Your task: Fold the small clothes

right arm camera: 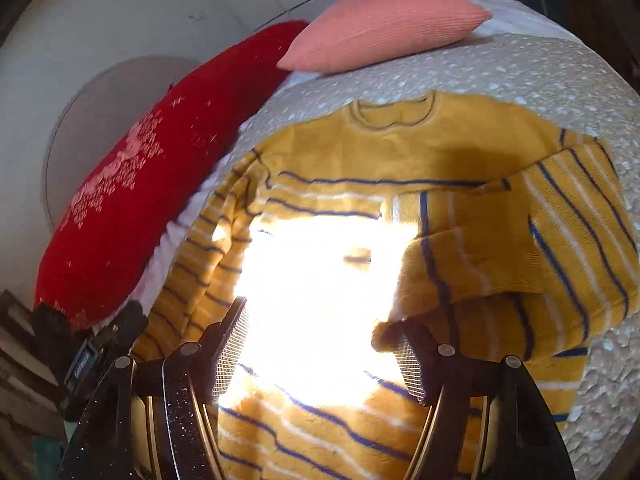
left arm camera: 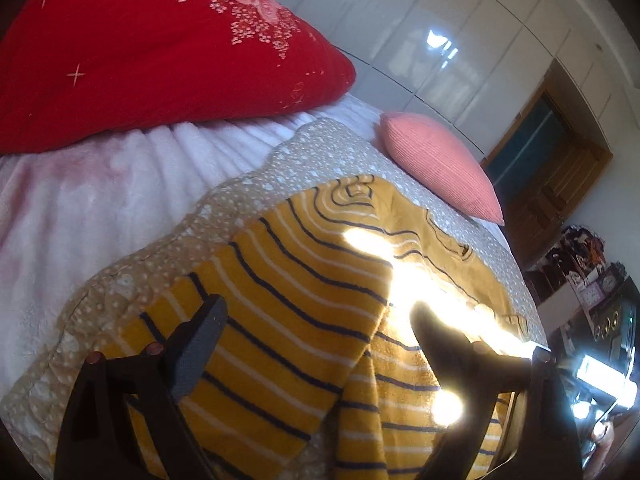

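Note:
A small mustard-yellow sweater (left arm camera: 304, 300) with navy and white stripes lies flat on a beige dotted quilt (left arm camera: 320, 152). In the right wrist view the sweater (right arm camera: 360, 160) shows its neckline at the top, and its right sleeve (right arm camera: 540, 248) is folded across the chest. A bright sun patch washes out its middle. My left gripper (left arm camera: 320, 320) is open just above the sweater's left side. My right gripper (right arm camera: 324, 336) is open over the sweater's lower body, holding nothing.
A large red embroidered pillow (left arm camera: 140, 48) lies on a white fluffy blanket (left arm camera: 120, 184) at the left. A pink cushion (left arm camera: 440, 164) sits beyond the sweater's neck; it also shows in the right wrist view (right arm camera: 384, 24). White wardrobe doors (left arm camera: 460, 40) stand behind.

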Demonstrator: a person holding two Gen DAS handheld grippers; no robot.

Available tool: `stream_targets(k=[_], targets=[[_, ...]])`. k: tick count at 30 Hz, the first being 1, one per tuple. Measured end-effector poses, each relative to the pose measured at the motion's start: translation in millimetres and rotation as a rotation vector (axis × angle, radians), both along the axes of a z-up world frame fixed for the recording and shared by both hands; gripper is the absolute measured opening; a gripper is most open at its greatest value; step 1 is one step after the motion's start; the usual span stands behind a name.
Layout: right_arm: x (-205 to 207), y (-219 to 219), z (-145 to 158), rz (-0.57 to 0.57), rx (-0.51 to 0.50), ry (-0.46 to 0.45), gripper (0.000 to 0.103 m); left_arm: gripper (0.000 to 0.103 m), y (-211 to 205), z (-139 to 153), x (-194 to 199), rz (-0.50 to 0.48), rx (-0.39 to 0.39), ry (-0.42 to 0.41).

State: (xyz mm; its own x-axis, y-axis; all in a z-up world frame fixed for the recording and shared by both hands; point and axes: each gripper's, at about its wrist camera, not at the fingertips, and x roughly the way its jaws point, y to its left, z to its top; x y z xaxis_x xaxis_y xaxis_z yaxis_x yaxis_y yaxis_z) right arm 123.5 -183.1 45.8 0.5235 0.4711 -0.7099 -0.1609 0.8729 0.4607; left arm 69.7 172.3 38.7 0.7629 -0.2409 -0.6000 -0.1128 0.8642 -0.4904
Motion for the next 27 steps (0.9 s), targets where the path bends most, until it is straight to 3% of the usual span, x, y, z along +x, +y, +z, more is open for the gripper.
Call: stream_targets(k=[2, 4, 9, 16, 20, 24, 27], targets=[[-10, -12, 3, -0.050, -0.048, -0.030, 0.072, 0.091, 8, -3, 2, 0.013, -0.029, 0.013], [-14, -37, 9, -0.168, -0.085, -0.052, 0.072, 0.091, 10, -5, 3, 0.013, -0.043, 0.024], [-17, -78, 12, -0.319, -0.059, -0.042, 0.072, 0.091, 0, -5, 2, -0.004, -0.013, 0.016], [-3, -62, -24, -0.319, -0.091, 0.067, 0.072, 0.091, -16, -17, 8, -0.027, 0.032, 0.053], [11, -52, -27, -0.309, -0.012, 0.061, 0.069, 0.091, -22, -20, 9, -0.032, 0.058, 0.059], [23, -13, -20, -0.194, 0.028, 0.033, 0.069, 0.091, -20, -25, 13, -0.029, 0.048, 0.079], [26, 25, -28, -0.080, 0.023, 0.061, 0.072, 0.091, -16, -29, 16, -0.032, 0.027, 0.091]])
